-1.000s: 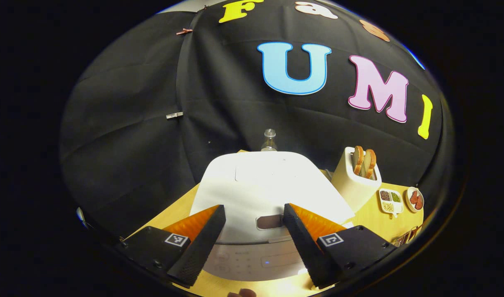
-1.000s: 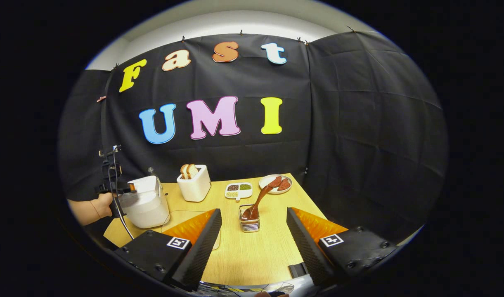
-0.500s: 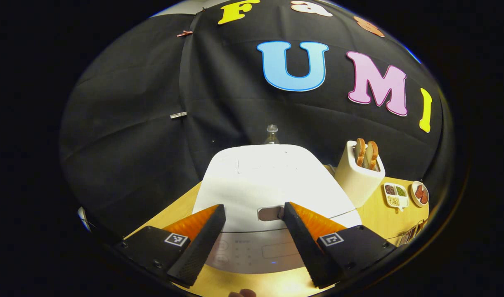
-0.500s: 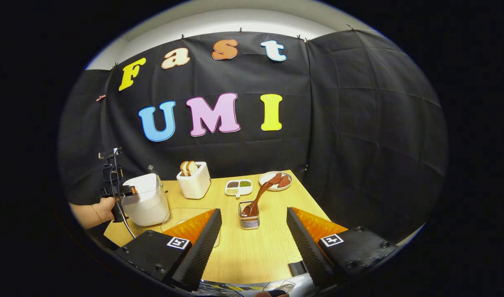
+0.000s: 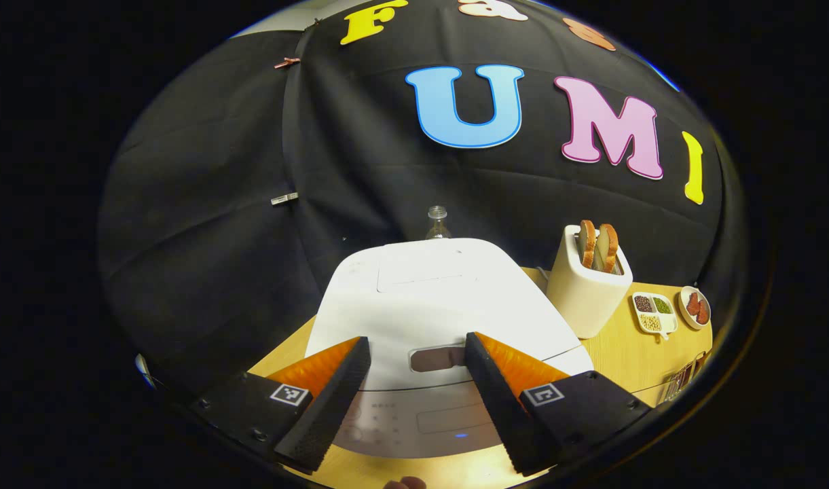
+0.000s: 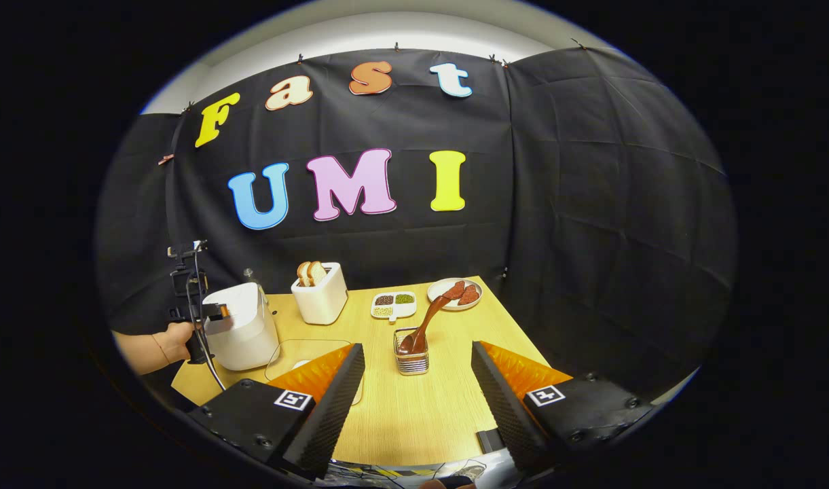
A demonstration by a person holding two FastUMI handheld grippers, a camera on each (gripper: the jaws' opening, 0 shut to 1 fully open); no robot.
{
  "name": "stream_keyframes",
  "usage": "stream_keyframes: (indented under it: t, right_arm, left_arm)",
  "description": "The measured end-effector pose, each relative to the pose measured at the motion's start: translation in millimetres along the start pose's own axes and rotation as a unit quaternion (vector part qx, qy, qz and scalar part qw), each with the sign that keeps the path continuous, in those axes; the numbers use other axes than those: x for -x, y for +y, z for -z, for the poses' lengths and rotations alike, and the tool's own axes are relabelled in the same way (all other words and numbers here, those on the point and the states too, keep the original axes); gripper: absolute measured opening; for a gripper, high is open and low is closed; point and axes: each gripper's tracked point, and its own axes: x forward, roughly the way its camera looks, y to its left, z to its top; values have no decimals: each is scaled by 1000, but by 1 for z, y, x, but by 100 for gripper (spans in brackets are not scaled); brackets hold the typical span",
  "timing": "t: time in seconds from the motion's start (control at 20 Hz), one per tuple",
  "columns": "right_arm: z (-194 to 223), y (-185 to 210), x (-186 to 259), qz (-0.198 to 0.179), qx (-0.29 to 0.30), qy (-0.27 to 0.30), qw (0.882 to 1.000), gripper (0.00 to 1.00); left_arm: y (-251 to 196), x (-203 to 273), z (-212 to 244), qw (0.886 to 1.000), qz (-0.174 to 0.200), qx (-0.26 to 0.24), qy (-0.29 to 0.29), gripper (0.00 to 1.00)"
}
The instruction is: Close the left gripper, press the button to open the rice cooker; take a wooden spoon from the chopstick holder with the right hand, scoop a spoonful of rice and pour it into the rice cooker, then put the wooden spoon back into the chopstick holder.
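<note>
Fingers of your left gripper (image 5: 417, 353) are spread either side of the button (image 5: 436, 358) on the shut cooker (image 5: 428, 305); your right gripper (image 6: 417, 360) is spread too, spoon (image 6: 424, 324) standing in the holder (image 6: 412, 360) on the tabletop (image 6: 414, 414)

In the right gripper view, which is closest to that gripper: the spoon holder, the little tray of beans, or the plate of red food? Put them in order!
From the right gripper:
1. Metal wire chopstick holder with the wooden spoon, just ahead, centre.
2. White divided tray of beans, farther back, slightly left.
3. Round plate of red food, farthest, back right by the wall.
</note>
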Motion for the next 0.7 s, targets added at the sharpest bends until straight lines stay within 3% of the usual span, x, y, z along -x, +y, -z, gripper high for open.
stream_keyframes:
  t: [0.7]
  right_arm:
    - [8,23,-6,-23,21,23,999,99]
  left_arm:
    - [-1,-10,-12,1000,18,17,12,99]
